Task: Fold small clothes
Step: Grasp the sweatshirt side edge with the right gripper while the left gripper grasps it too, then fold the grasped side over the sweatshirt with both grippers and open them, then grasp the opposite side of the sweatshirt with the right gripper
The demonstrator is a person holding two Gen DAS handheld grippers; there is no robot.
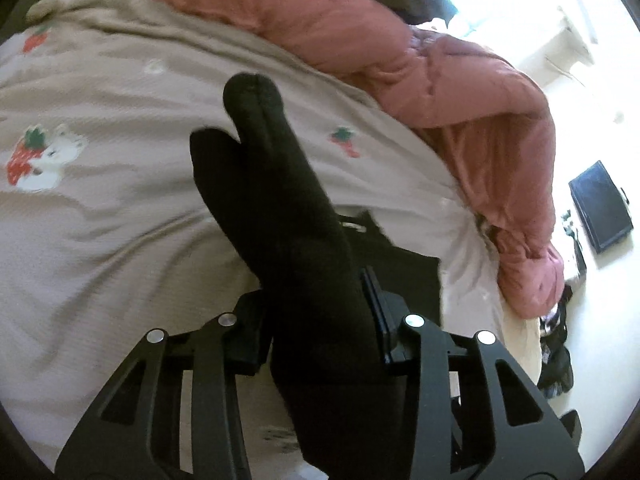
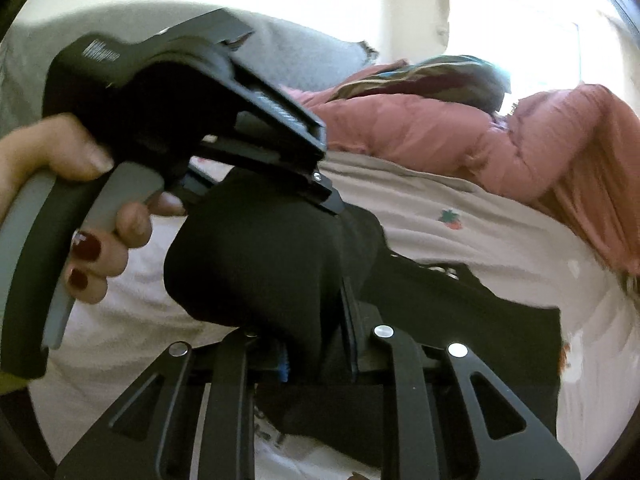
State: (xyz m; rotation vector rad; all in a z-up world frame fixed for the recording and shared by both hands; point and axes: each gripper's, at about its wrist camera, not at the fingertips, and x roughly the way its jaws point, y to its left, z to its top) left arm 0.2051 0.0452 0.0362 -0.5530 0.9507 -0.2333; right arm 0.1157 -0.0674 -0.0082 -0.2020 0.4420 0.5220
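While both tongs [image 1: 320, 312] [image 2: 308, 340] clamp, seemingly, one black sock [image 1: 276, 184].

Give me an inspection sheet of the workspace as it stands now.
Surface: beige strawberry-print bedsheet, wrinkled.
Job's things: black knit socks, lifted off the sheet; flat black garment lying beneath.
Clutter: pink quilted duvet bunched along the far edge.
Grippers: left gripper shut on the socks; right gripper shut on their other end; hand on the left handle.
Cables: nothing seen.
Surroundings: dark flat screen on the bright floor.
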